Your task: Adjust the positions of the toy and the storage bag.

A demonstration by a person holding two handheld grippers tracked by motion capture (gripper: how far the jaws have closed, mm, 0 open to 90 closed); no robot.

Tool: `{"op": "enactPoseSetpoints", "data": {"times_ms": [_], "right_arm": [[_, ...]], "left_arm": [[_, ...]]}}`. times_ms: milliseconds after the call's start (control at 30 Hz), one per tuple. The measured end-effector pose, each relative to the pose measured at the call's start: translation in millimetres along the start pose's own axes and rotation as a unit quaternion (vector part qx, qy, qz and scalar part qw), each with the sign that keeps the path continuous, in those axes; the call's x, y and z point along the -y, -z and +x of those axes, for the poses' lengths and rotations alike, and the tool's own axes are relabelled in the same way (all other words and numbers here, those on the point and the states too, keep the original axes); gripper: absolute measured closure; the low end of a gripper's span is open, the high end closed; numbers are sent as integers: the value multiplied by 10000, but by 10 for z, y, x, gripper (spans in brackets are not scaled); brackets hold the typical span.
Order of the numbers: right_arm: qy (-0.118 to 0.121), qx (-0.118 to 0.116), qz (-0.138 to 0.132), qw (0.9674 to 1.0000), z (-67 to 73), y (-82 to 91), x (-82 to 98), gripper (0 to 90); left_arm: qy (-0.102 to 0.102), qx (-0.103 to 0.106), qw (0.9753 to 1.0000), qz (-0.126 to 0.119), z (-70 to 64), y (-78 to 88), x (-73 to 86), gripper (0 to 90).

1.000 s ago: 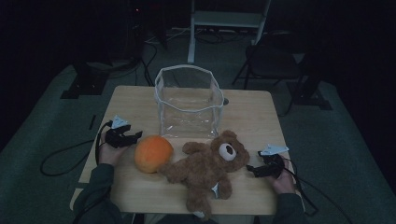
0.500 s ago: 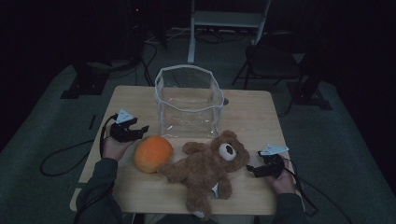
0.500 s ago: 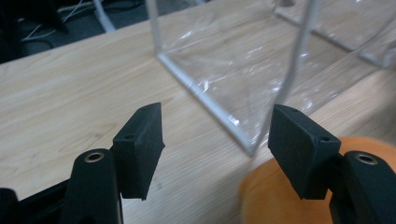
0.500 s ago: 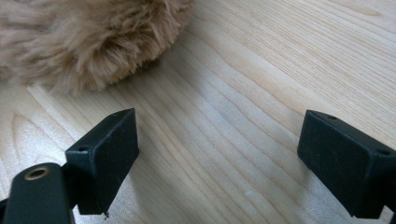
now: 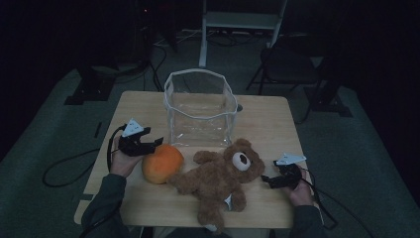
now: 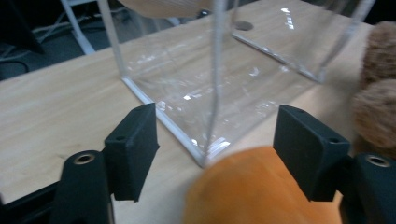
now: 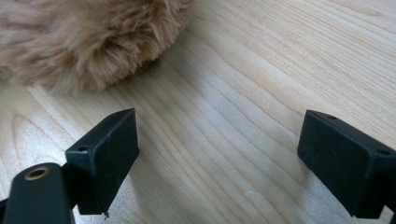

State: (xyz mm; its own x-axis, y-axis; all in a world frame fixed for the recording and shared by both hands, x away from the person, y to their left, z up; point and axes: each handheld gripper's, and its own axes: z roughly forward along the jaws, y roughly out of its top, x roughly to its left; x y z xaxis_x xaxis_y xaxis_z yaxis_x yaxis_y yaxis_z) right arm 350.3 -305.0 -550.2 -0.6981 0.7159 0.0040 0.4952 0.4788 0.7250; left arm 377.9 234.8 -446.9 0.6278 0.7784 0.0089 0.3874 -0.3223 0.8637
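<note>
Your left gripper (image 5: 153, 144) had just lifted off the table (image 5: 257, 119), jaws just widened, nothing gripped; a pickup looked imminent. The left gripper view showed the orange plush ball (image 6: 261, 186) under the fingers (image 6: 133, 149), clear bag (image 6: 215, 70) beyond. Right gripper (image 7: 219, 154): jaws apart on bare wood, teddy bear (image 7: 88, 37) beyond.

No readable text or labels, dim views

In my left tongs' view the orange plush ball (image 6: 261, 186) is blurred and cut off by the bottom edge. The teddy bear (image 6: 378, 93) runs off the right edge there. In my right tongs' view, only a blurred patch of its fur (image 7: 93, 37) shows, cropped at the top.
</note>
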Motion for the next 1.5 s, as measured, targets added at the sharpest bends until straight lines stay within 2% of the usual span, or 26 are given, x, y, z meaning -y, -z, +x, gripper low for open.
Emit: {"op": "enactPoseSetpoints", "data": {"times_ms": [67, 100, 200, 233, 333, 367, 433, 500, 533, 567, 633, 700, 767, 833, 967, 1100, 1133, 1300, 1500], "right_arm": [[-2, 0, 0, 10000, 0, 0, 0, 117], [-1, 0, 0, 10000, 0, 0, 0, 117], [0, 0, 0, 10000, 0, 0, 0, 117], [-1, 0, 1, 10000, 0, 0, 0, 117], [0, 1, 0, 10000, 0, 0, 0, 117], [-1, 0, 0, 10000, 0, 0, 0, 117], [1, 0, 0, 10000, 0, 0, 0, 117], [6, 0, -3, 10000, -1, 0, 0, 117], [3, -1, -2, 10000, -1, 0, 0, 117], [-1, -1, 1, 10000, 0, 0, 0, 117], [-1, 0, 1, 10000, 0, 0, 0, 117], [-2, 0, 2, 10000, 0, 0, 0, 117], [-3, -1, 1, 10000, 0, 0, 0, 117], [-2, -1, 1, 10000, 0, 0, 0, 117], [-1, 1, 2, 10000, 0, 0, 0, 117], [-1, 0, 2, 10000, 0, 0, 0, 117], [-2, -1, 2, 10000, 0, 0, 0, 117], [7, 1, -4, 10000, -1, -1, 0, 117], [-1, -1, 0, 10000, 0, 0, 0, 117]], "left_arm": [[0, 0, 10000, 0, 0, 0, 0, 261], [122, 205, 9997, -2, -74, 86, 20, 194], [112, 300, 9995, 32, -134, 127, 37, 157], [119, 401, 9991, 87, -193, 150, 64, 147], [61, 514, 9983, 265, -283, 123, 139, 115], [32, 509, 9981, 352, -305, 99, 171, 104], [29, 283, 9981, 549, -330, 35, 235, 94], [-1, 126, 9972, 733, -343, -51, 309, 94], [-11, 99, 9972, 744, -348, -81, 342, 92], [15, 219, 9973, 702, -341, -95, 368, 83], [-34, 244, 9972, 710, -331, -119, 395, 76], [16, 315, 9969, 725, -309, -129, 407, 79], [52, 231, 9970, 732, -301, -107, 401, 177], [43, 140, 9977, 661, -299, -73, 393, 319], [50, 123, 9984, 549, -290, -31, 380, 461], [48, 74, 9987, 493, -267, -9, 348, 502], [11, -63, 9988, 494, -255, 3, 326, 503], [98, -226, 9991, 346, -158, 76, 279, 503], [135, -641, 9974, 315, 16, 122, 222, 498]]}}
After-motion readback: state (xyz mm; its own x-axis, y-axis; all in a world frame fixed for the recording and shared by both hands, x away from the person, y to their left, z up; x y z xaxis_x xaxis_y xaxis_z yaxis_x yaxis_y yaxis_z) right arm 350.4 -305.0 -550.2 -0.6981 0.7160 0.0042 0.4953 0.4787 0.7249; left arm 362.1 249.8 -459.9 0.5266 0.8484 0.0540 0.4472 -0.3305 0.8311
